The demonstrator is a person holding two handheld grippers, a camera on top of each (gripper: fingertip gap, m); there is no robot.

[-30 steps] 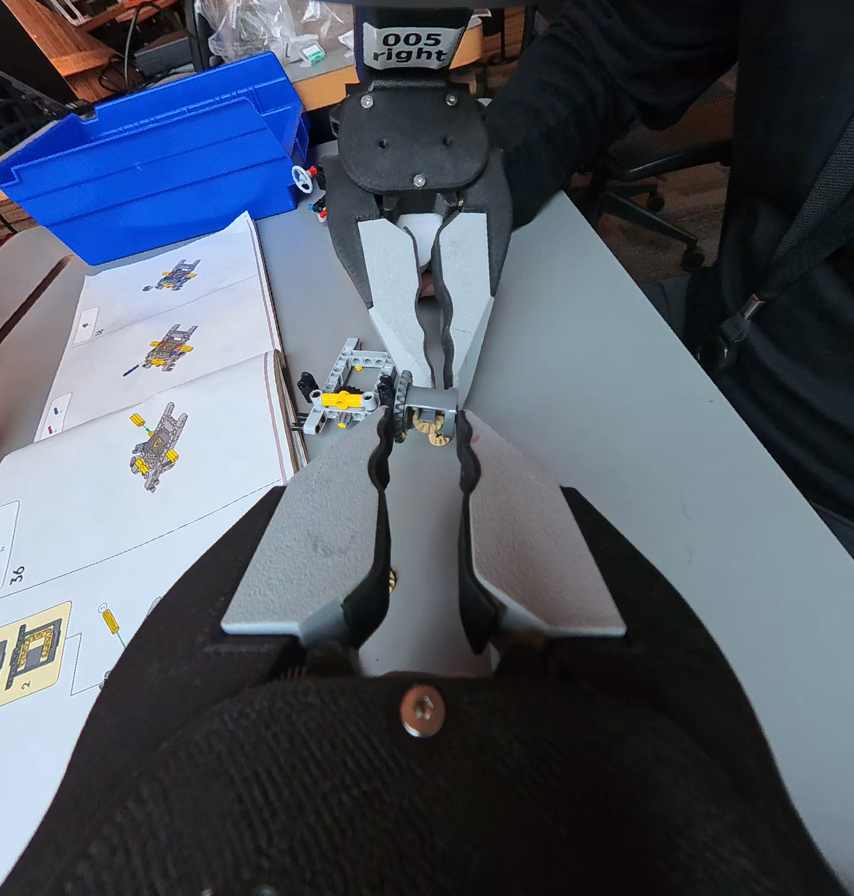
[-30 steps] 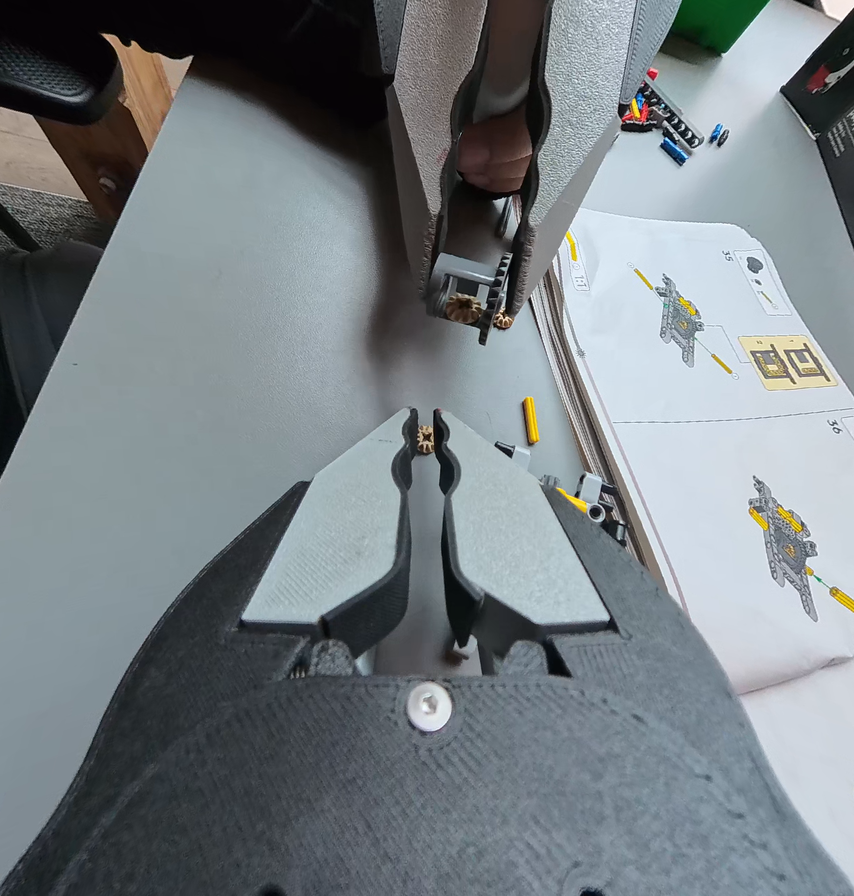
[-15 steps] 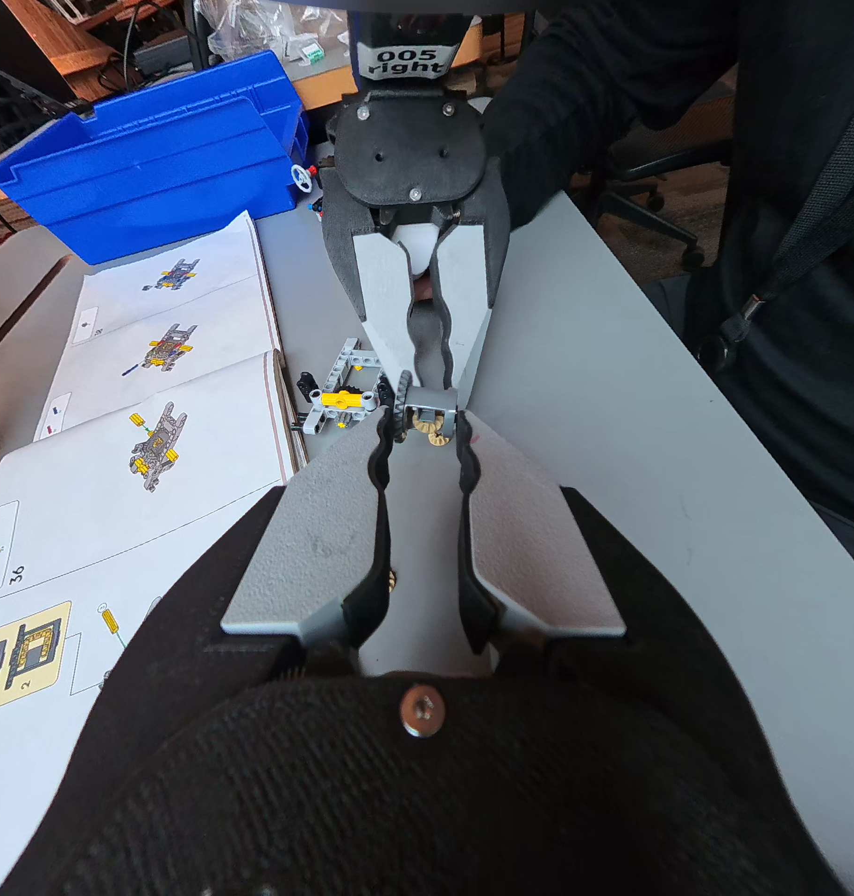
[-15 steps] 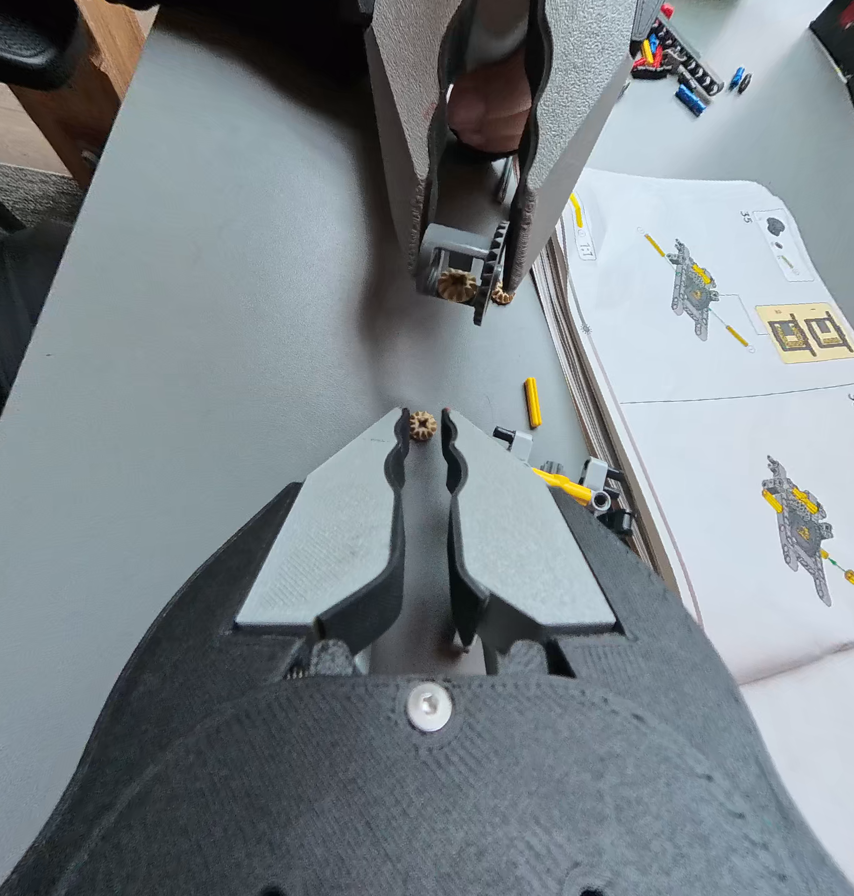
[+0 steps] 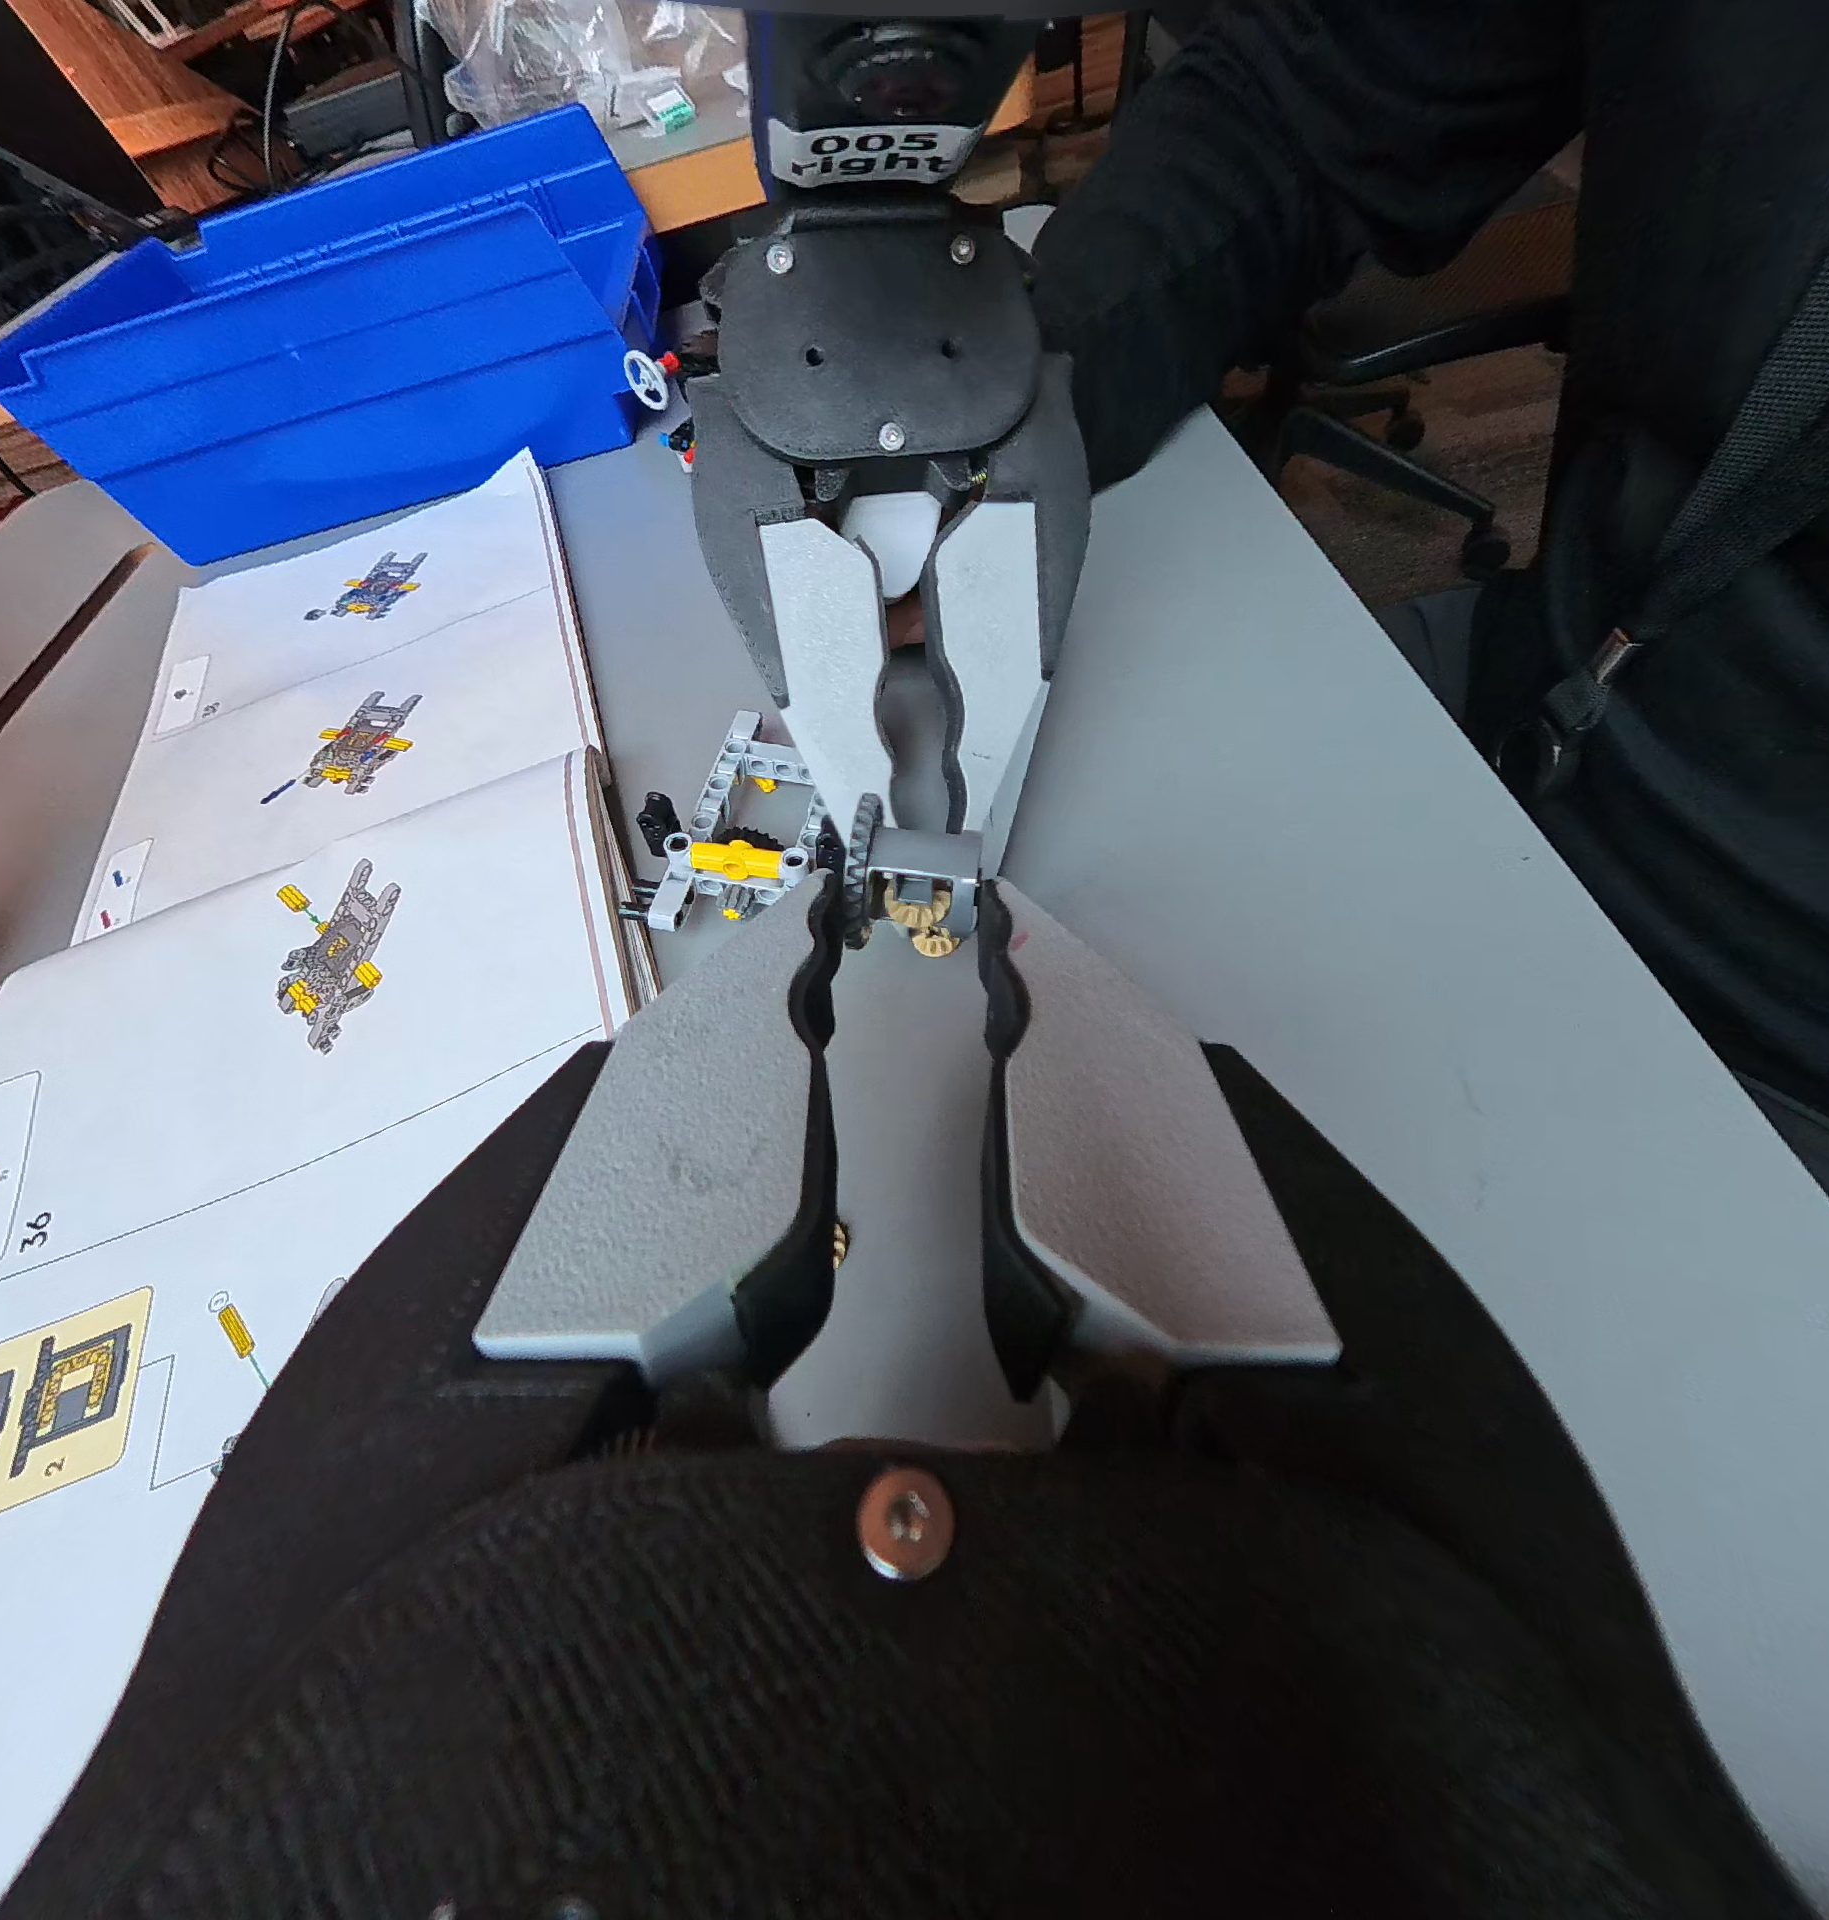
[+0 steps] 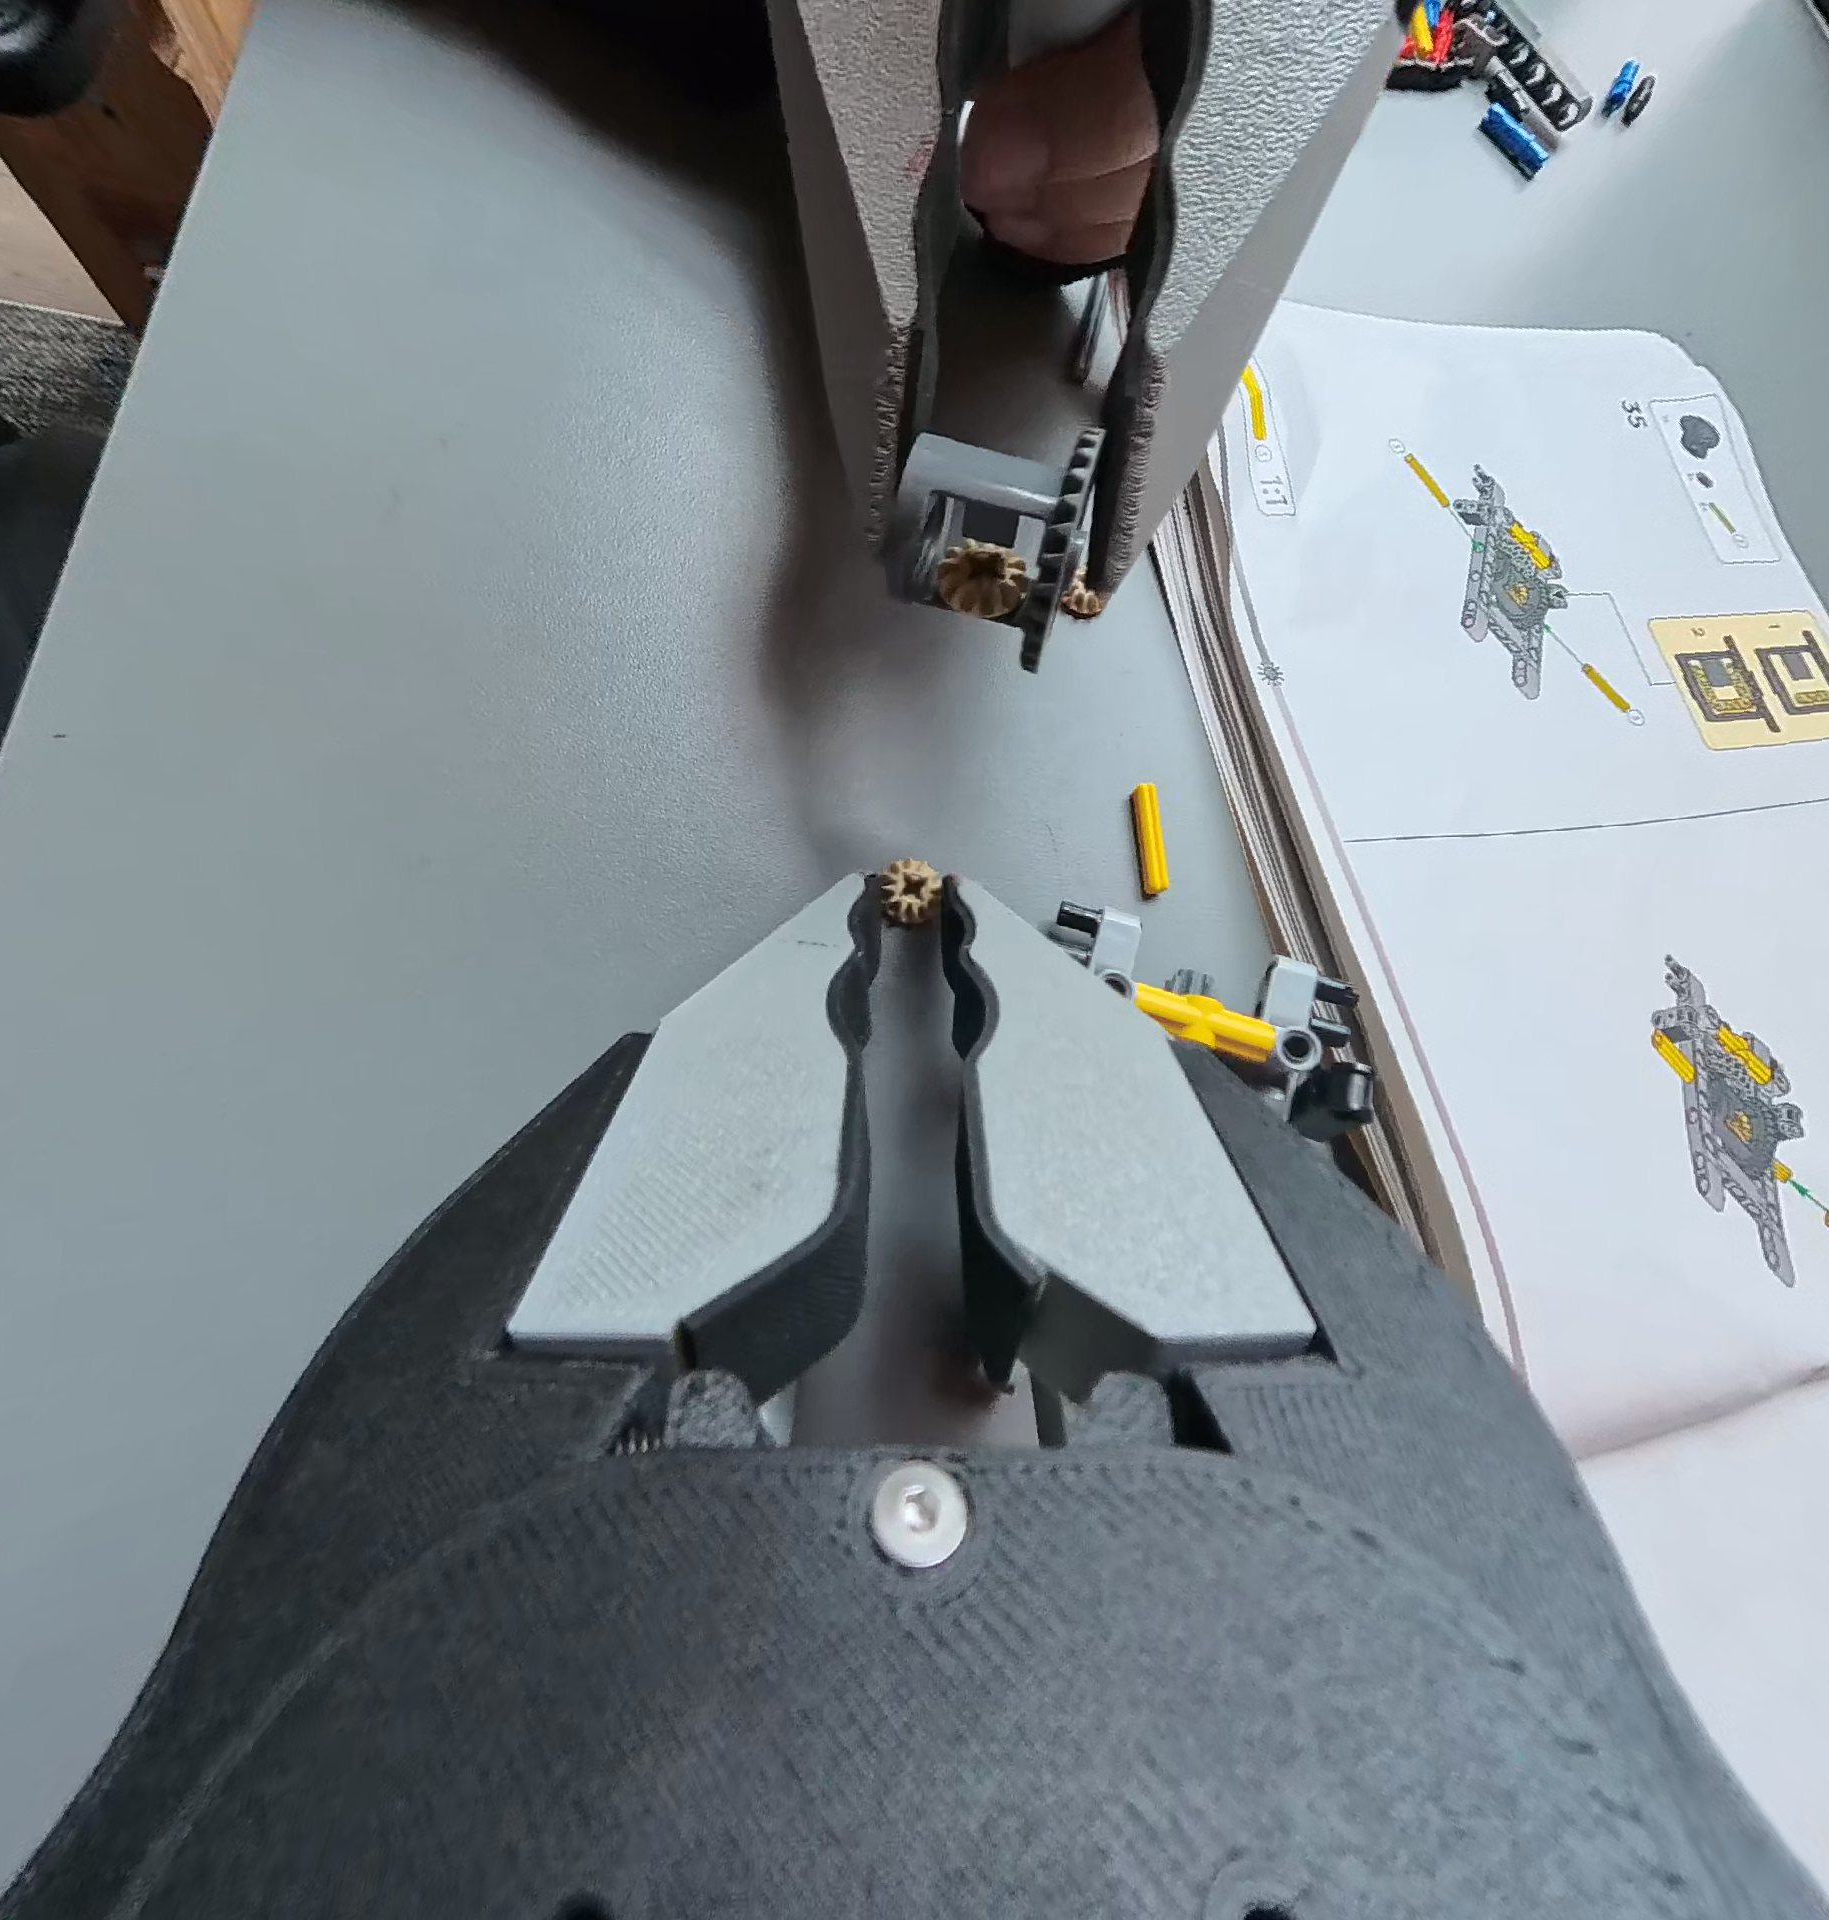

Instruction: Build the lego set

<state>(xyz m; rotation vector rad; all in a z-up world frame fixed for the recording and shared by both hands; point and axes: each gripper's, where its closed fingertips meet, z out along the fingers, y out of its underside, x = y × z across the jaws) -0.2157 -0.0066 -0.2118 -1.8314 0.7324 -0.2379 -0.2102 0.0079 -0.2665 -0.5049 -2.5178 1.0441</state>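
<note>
The left gripper (image 5: 905, 909) clamped a gray differential housing (image 5: 922, 871) with a dark ring gear and tan bevel gears, held above the gray table (image 5: 1305, 935). The right gripper (image 6: 910, 894) pinched 1 loose tan bevel gear (image 6: 909, 890) between its fingertips, a short way from the housing. A gray beam frame (image 5: 744, 831) with a yellow connector lay beside the open instruction booklet (image 5: 318, 935). A yellow axle (image 6: 1149, 838) lay near the booklet's edge.

Grey gear housing (image 5: 915, 883) clamped; tan gear (image 6: 909, 890) pinched.
</note>
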